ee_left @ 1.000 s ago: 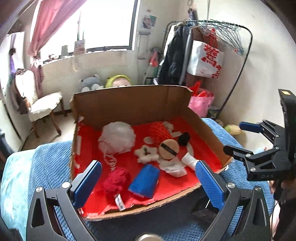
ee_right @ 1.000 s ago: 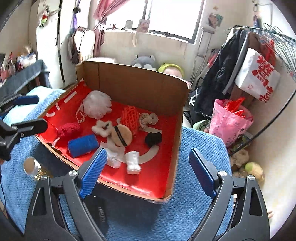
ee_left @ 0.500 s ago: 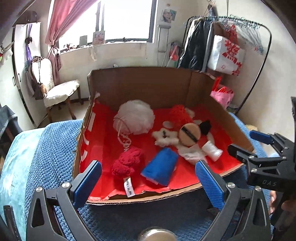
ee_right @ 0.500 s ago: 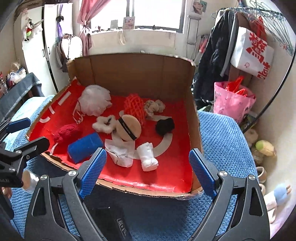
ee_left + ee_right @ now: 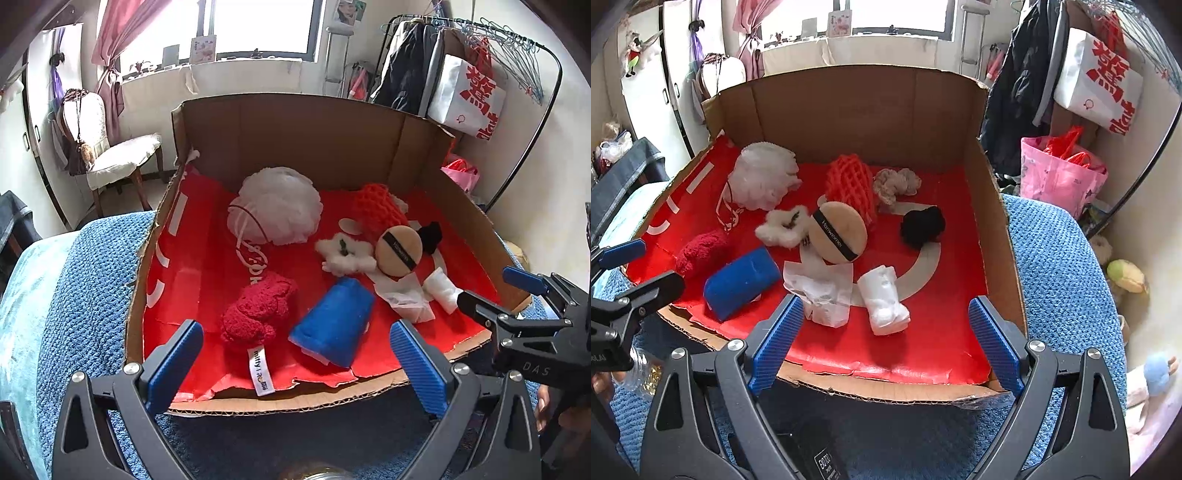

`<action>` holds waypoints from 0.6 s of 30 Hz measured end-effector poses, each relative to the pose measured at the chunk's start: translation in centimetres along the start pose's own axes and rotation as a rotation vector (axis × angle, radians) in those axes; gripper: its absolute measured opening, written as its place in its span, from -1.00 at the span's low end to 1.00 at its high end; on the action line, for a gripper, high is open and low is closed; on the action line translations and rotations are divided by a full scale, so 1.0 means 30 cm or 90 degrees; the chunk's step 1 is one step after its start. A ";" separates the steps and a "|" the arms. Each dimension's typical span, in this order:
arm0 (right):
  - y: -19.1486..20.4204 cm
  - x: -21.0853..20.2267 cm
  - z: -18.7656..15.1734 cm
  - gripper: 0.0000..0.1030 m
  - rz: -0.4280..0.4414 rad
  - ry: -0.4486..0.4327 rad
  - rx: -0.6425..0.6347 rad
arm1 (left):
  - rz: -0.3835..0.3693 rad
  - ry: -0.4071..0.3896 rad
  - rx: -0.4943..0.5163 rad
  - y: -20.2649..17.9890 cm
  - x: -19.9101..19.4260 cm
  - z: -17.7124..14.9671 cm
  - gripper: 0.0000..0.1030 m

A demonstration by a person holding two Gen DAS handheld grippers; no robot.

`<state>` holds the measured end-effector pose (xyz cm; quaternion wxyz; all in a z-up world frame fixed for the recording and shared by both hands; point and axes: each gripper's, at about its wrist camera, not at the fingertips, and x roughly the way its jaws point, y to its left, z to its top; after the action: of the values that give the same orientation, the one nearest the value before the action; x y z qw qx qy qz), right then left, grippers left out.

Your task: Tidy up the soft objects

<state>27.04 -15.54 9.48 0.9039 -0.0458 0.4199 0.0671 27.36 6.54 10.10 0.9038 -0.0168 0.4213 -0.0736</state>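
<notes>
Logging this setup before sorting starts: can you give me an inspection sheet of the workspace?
Surface: blue knitted blanket under an open cardboard box with a red liner.
Job's things: white mesh pouf, red fluffy toy, blue sponge, powder puff, orange net sponge, black pom-pom, white roll, all in the box.
Clutter: crumpled tissue.
Grippers: left gripper and right gripper open, empty, at the box's near edge.
Cables: nothing seen.
Surroundings: clothes rack, chair, window.
</notes>
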 end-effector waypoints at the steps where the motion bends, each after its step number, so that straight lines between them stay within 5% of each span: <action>1: 0.002 0.003 -0.002 0.78 0.002 0.002 -0.001 | 0.000 0.003 -0.001 0.002 0.002 0.000 1.00; 18: 0.010 0.020 -0.006 0.78 0.001 0.017 -0.006 | 0.001 0.045 -0.009 0.024 0.017 0.005 1.00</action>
<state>27.25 -15.22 8.90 0.8980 -0.0505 0.4315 0.0694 27.89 7.18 9.74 0.8882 -0.0204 0.4535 -0.0706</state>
